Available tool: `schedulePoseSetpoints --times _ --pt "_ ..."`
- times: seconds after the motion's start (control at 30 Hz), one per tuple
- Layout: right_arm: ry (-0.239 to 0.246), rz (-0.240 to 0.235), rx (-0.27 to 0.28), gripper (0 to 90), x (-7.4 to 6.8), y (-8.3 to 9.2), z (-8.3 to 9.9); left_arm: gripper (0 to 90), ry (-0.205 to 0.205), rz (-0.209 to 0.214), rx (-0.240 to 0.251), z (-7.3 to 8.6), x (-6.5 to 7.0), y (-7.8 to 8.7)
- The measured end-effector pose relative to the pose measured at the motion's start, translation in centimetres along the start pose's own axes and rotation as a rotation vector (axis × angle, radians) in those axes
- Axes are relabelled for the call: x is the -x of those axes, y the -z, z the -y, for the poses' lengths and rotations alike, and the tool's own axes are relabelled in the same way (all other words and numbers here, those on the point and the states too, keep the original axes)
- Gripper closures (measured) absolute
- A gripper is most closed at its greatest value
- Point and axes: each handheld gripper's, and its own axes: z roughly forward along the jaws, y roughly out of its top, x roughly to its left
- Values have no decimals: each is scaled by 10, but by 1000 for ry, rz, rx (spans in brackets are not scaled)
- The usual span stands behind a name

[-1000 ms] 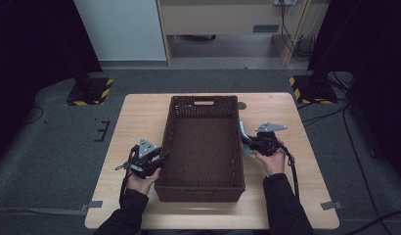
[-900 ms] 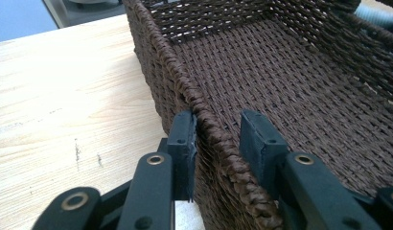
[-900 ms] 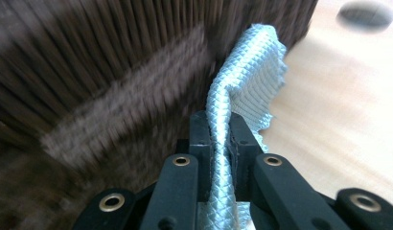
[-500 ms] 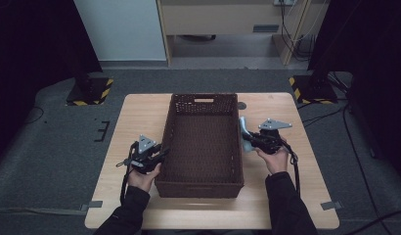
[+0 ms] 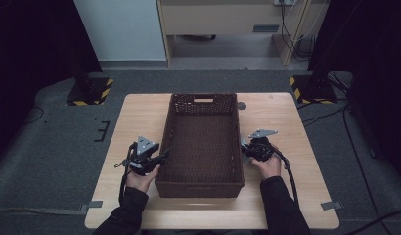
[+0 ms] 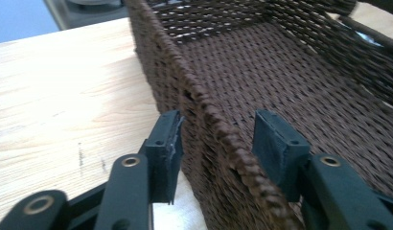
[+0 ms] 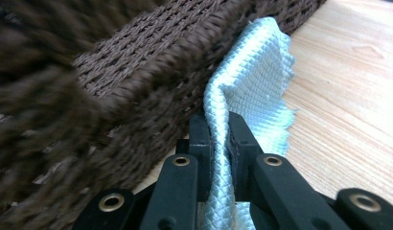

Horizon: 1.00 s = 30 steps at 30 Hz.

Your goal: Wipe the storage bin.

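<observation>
Cloth (image 7: 252, 81) is what we are handling: a pale, woven piece, pinched between the pressed-together jaws of the right gripper (image 7: 218, 129), hanging just outside the right long wall of the brown wicker basket (image 5: 201, 147). In the right gripper view the cloth fans out above the jaws and lies against the basket's outer wall, with the wooden table (image 5: 286, 122) beyond it. From the high view, the right gripper (image 5: 248, 148) sits just beside that wall, about midway along it.

The left gripper (image 6: 218, 139) straddles the opposite rim: one pad (image 6: 167, 143) stands outside the wall, the other inside, neither pressing the weave. Its jaws have just been opening, with the rim between them, so we judge that the basket is freed on that side (or nearly so). In the high view the left gripper (image 5: 157, 157) sits at the basket's left wall, near the front corner.

To do this step well, we would lift the cloth clear of the rim before carrying it inward, since the ragged edge could snag on the wicker. We should keep the pinch firm; only a narrow fold is held, and it may slip. If the basket tends to shift when the cloth drags, we could close the left jaws on the rim again to steady it. Release only once the cloth hangs well inside the walls.
</observation>
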Motion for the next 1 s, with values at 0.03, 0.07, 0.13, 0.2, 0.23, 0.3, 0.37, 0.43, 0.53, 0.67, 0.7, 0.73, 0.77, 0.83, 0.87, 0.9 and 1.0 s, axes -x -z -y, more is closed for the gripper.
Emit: schedulePoseSetpoints --times 0.03,0.07,0.13,0.2,0.23,0.3,0.37,0.43,0.53,0.67,0.7,0.73,0.77,0.83,0.87,0.9,1.0 --pt "15 0 -6 837 -1 2 -2 500 -1 9 5 0 0 2" --pt "16 -1 -3 837 -2 5 -4 490 3 25 11 0 0 4" --pt "15 -6 49 838 -2 17 -11 489 -3 35 15 1 2 9" --pt "18 -12 99 838 -1 30 -17 502 -20 38 4 3 4 11" --pt "18 -19 136 838 -1 38 -20 512 -29 35 -10 4 5 10" --pt "12 -38 198 838 0 53 -26 550 -28 34 -28 5 7 8" --pt "31 -39 196 838 -2 57 -27 577 -20 43 -28 4 6 7" --pt "38 -38 174 838 -4 54 -24 589 -21 45 -31 4 6 7" --pt "39 -35 122 838 -4 43 -13 618 -16 35 -28 4 8 7" --pt "7 -28 26 838 -1 24 1 655 -8 19 -28 4 8 7" --pt "11 -30 5 838 -1 21 4 665 -2 17 -27 4 8 7" --pt "18 -30 -5 838 -1 19 6 670 2 16 -24 4 8 7" --pt "18 -34 -5 837 -2 19 6 673 6 14 -23 4 7 7" --pt "10 -46 34 838 -4 24 2 679 11 11 -21 4 7 7" --pt "5 -56 50 838 -5 28 0 680 13 10 -21 4 7 7" --pt "12 -66 78 838 -7 33 -4 681 14 9 -19 3 7 6" --pt "50 -72 156 837 -15 51 -15 682 21 8 -17 2 5 5"
